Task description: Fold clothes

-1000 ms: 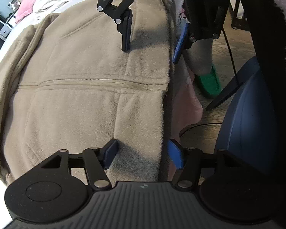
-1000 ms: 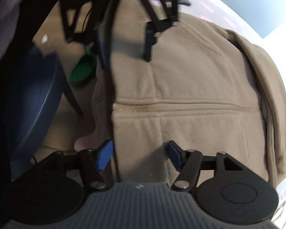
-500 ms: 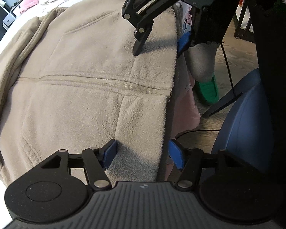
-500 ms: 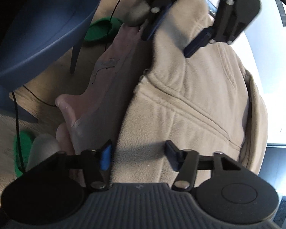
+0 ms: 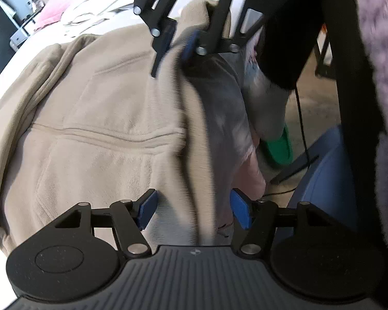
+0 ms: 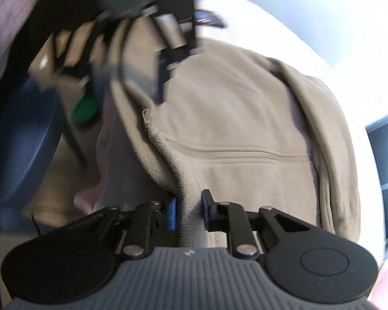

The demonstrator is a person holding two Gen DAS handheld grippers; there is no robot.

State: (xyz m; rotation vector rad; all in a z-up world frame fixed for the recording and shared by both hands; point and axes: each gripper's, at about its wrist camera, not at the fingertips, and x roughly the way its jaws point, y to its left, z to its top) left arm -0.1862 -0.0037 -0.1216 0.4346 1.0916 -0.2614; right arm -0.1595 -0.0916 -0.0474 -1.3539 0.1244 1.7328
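Lifted since the earlier frame: near edge of tan fleece jacket (image 6: 245, 129), bunched upward off the bed (image 5: 95, 29) edge; right gripper (image 6: 188, 213) jaws just closed, pinching that fleece fold between blue pads; left gripper (image 5: 194, 208) spread wide, straddling the hem at the same edge, not pressing; rest of jacket lying flat across the bed; blue chair (image 5: 328, 180) beside.

The right tool (image 6: 188, 213) has just been closing, and its blue pads now pinch the near edge of the tan fleece jacket (image 6: 235, 118), lifting it into a ridge. The left tool (image 6: 131, 87), blurred, stands at the far edge. A blue chair (image 6: 20, 139) stands left.
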